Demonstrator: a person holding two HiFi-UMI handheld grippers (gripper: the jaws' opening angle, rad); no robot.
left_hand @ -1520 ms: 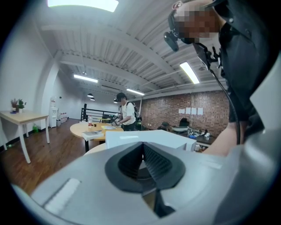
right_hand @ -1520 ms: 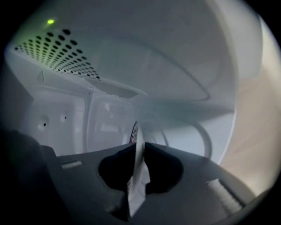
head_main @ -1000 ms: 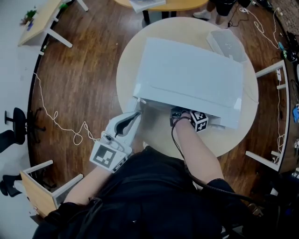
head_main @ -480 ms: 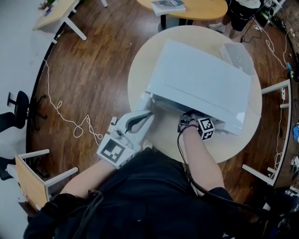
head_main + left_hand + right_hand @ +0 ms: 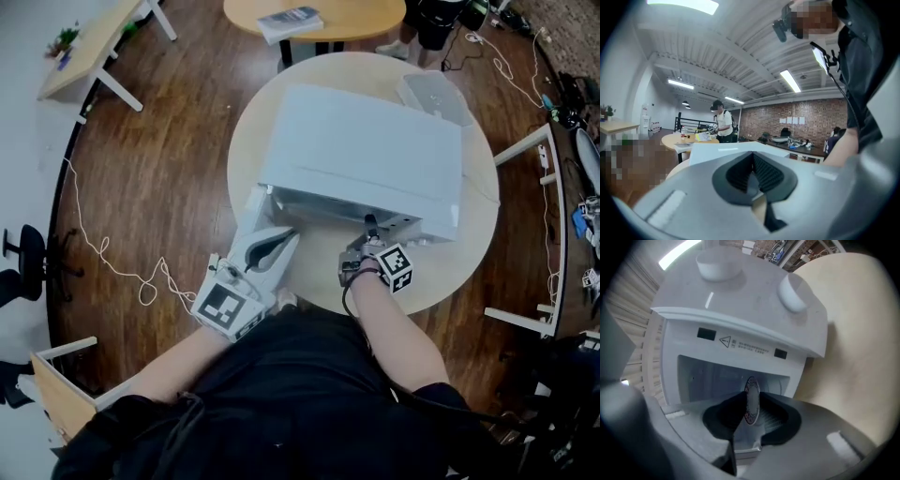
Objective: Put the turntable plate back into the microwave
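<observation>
A person seated at a round tabletop [image 5: 473,239] faces a white microwave [image 5: 366,150], a gripper in each hand. Its door [image 5: 255,202] appears swung open to the left.

The right gripper [image 5: 752,416] points into the open cavity [image 5: 717,376] from just outside it. Between its jaws is a thin disc with a patterned rim [image 5: 751,390], seen edge-on, which is apparently the turntable plate. Those jaws have just eased apart a little, yet the pads still seem to press the plate from both sides. The plate is therefore held in front of the opening and is not yet seated inside.

The left gripper [image 5: 751,176] waits by the door's edge with its jaws together and nothing between them.

The step in hand looks like the insertion itself. It would go best with the grip kept firm, since any more slack risks dropping the plate on the sill. The plate should travel flat and centred through the opening, clear of the frame on the latch side. The cavity floor and its hub are not visible from here, so the plate should go down slowly until it settles. Only then should the jaws open and draw straight back. The left gripper would do well to stay clear of the door's swing.
</observation>
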